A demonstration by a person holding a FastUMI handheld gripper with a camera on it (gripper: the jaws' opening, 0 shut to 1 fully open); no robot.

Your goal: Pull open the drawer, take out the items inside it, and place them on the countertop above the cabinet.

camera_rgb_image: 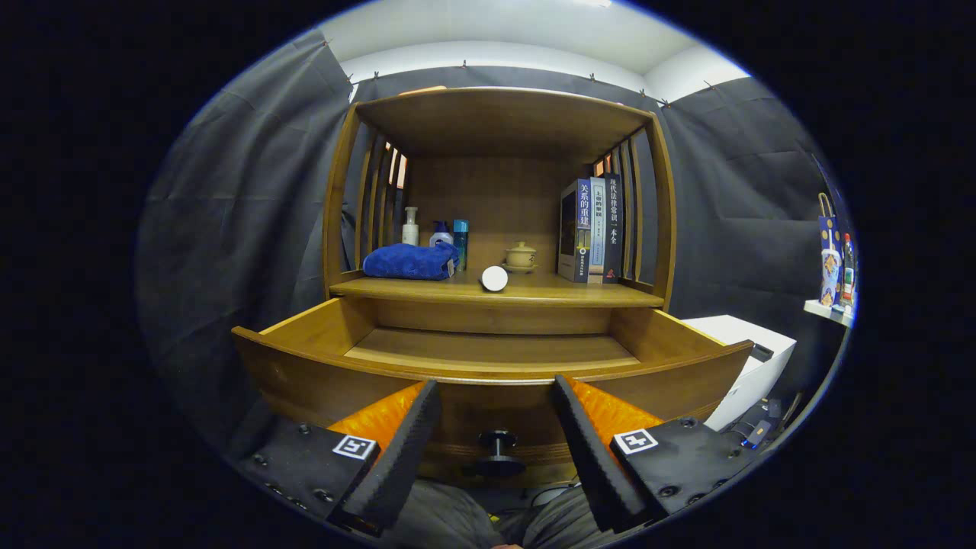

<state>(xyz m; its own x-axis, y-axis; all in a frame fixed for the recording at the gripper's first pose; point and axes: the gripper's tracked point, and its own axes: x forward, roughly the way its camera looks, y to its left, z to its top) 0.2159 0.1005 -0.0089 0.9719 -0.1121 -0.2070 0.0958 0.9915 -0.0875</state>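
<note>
Before the pulled-out drawer [488,358], the gripper [496,427] hangs with fingers spread, empty, flanking the knob [497,440]; it should probably rise over the front panel before reaching inside.

A cloth-walled recording booth dressed as a home: wooden cabinet [499,229], books [591,229], toiletry bottles [435,229].

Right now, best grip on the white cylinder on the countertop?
Grip the white cylinder across its round body, coming from above with fingers either side. It lies on its side, flat end facing the open gripper, near the countertop front edge, so an end-on approach would likely just push it.
</note>
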